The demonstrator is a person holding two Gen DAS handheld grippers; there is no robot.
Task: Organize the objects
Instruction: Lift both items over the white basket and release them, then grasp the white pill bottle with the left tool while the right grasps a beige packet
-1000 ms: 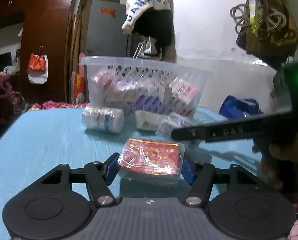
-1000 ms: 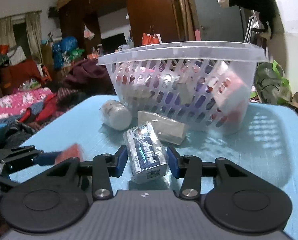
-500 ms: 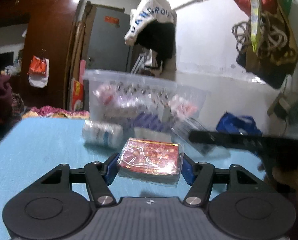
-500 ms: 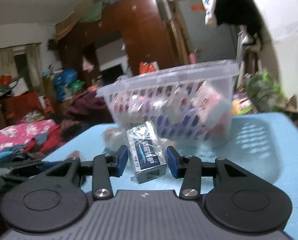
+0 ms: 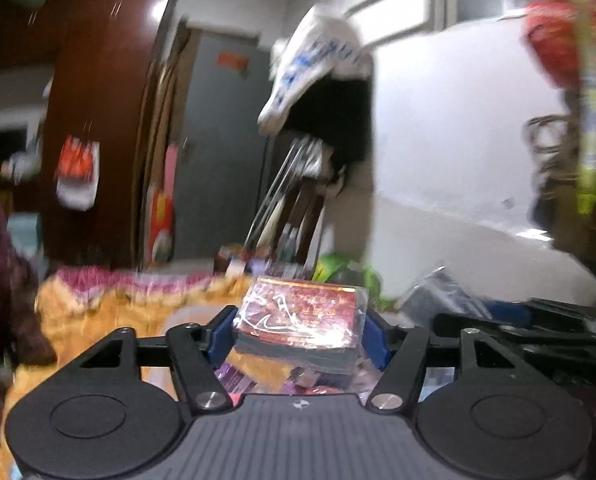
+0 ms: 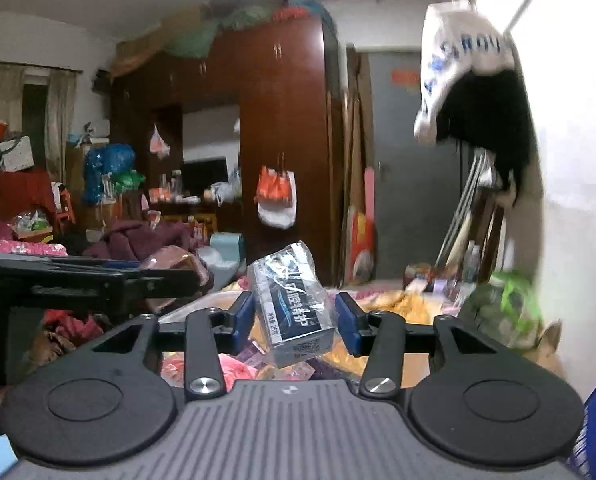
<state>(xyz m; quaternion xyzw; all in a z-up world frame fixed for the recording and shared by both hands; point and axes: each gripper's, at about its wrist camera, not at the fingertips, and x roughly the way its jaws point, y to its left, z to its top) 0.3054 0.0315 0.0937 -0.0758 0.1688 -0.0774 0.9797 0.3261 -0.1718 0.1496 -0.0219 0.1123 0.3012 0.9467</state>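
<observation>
The left gripper [image 5: 300, 332] grips a red wrapped packet [image 5: 298, 320] between its blue pads, held in the air above the basket [image 5: 186, 316], whose rim shows just below. The right gripper [image 6: 295, 318] clamps a dark wrapped box [image 6: 294, 308], tilted, also raised over colourful packets in the basket. The slick wrapping could let the tilted box slip early. Both grippers hang close together, so they may collide, or a packet may land outside the rim.
</observation>
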